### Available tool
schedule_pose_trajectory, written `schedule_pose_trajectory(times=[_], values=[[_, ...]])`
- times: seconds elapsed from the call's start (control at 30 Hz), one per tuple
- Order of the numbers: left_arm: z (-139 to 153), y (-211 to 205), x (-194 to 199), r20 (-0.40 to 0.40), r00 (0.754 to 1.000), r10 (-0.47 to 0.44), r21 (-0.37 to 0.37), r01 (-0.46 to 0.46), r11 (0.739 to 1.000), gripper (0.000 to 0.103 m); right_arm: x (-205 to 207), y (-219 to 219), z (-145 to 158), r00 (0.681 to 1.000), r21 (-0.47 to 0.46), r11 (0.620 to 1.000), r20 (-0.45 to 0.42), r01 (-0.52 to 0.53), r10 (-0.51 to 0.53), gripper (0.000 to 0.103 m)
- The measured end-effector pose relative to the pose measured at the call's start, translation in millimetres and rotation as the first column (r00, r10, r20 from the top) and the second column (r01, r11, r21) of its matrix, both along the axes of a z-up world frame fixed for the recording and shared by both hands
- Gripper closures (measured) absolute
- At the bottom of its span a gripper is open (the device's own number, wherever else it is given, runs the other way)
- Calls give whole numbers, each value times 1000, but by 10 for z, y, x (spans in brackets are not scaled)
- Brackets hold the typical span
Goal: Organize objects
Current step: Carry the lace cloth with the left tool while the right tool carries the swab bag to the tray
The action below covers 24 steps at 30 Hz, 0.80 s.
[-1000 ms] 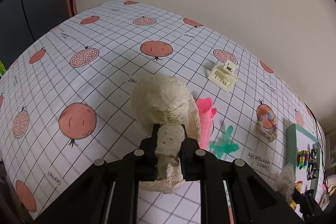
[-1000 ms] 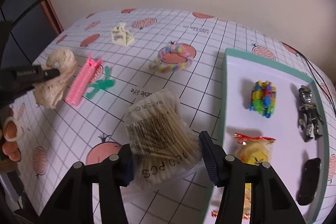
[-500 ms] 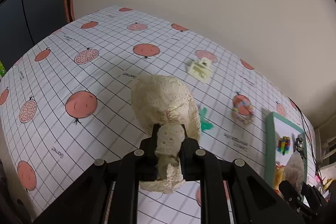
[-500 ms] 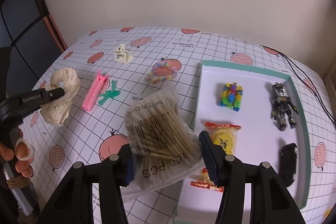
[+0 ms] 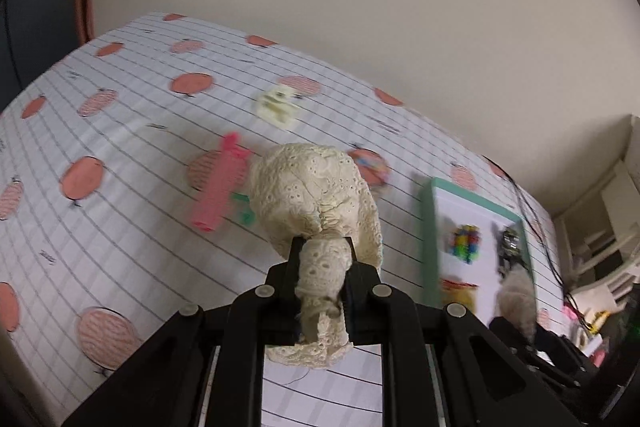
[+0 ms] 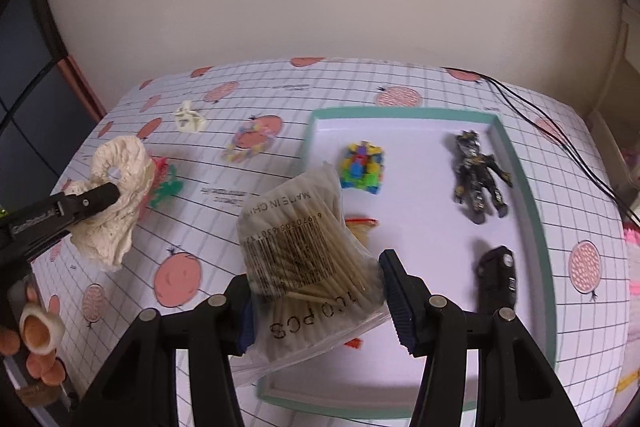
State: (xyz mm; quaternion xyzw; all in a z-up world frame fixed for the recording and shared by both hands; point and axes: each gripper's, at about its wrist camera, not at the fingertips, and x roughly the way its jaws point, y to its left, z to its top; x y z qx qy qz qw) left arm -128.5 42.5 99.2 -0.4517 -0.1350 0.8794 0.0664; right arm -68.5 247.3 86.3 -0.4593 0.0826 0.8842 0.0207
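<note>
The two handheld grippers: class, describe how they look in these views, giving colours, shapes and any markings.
Both are matte black plastic. The right gripper has two angular arms with round silver bolt heads and ribbed dark blue pads on its fingers. The left gripper has the same bolted black arms and narrow black fingers; seen from the right wrist, its side carries pale lettering, too blurred to read.

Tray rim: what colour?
Teal-green rim around a white floor; clearest in the right wrist view.

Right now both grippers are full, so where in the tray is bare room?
In the tray, the far strip is bare, so is the middle between the block toy and the figure, and the floor nearer than the black car. The near-left corner by the snack packet is crowded.
</note>
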Motion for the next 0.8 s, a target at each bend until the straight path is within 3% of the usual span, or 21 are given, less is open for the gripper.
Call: schedule_pose_trajectory(times=[0.43,0.8], values=[[-87,863,170,46,979,-197,142,189,972,86,145,521,-119,994,3,994,40,105,-105,47],[-317,1388,356,121,940,-320,143,302,942,86,208,676,-309,985,30,993,128,116,-119,46]])
